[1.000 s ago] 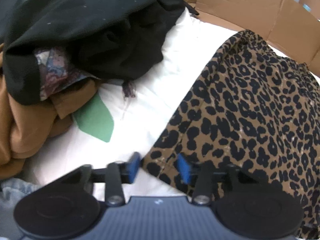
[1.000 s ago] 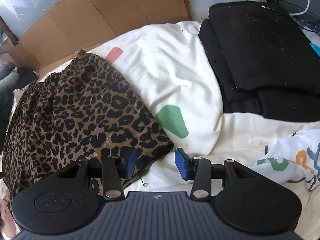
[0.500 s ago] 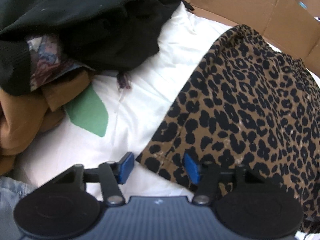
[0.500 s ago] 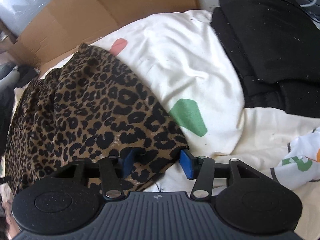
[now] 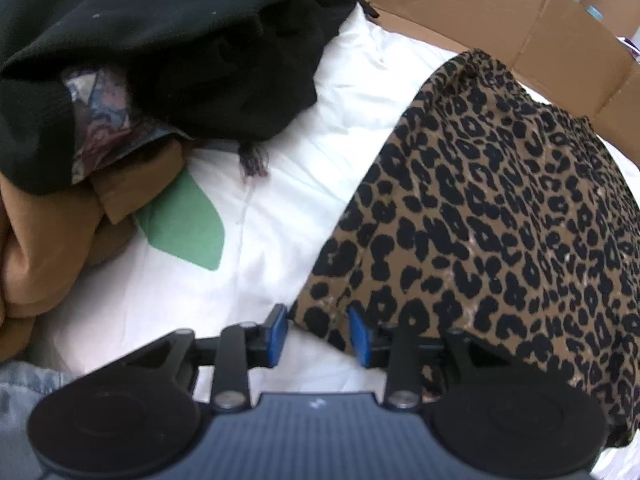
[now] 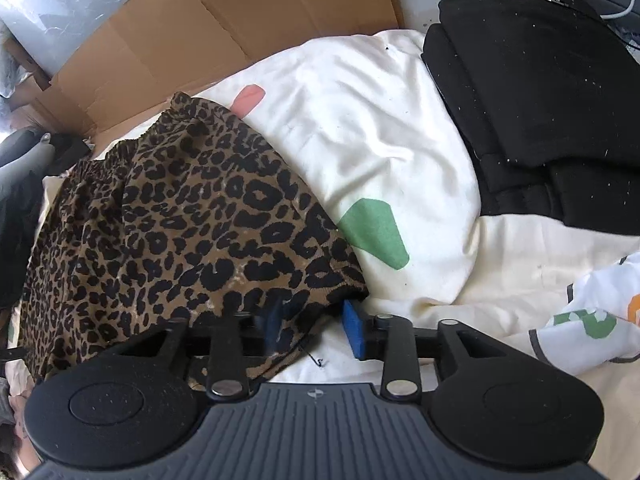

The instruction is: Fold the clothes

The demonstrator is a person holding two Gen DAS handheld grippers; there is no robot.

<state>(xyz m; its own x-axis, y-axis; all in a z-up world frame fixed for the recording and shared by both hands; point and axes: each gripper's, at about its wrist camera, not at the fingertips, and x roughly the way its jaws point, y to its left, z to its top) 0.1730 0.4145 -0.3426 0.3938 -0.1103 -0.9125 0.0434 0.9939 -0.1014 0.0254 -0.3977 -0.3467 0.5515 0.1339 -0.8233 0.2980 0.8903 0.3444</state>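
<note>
Leopard-print garment [image 5: 500,216] lies spread on the white quilt [image 5: 280,208], and I have both claws at its near hem, 1 at each corner. My left gripper [image 5: 318,334] is closing, its 2 blue pads straddling the left corner of the hem with cloth between them, though a gap shows beside the left pad, so it has no grip yet. My right gripper [image 6: 312,326] is opening; the right corner of the hem drapes over its left pad and hides it, and I cannot tell whether that pad touches cloth. The right pad stands clear. Past the left claw sit a tan garment [image 5: 44,240] and a heap of black clothes [image 5: 192,40]. Past the right claw lies a folded black stack [image 6: 540,92]. Farthest off, brown cardboard [image 6: 208,36] stands behind the quilt.
</note>
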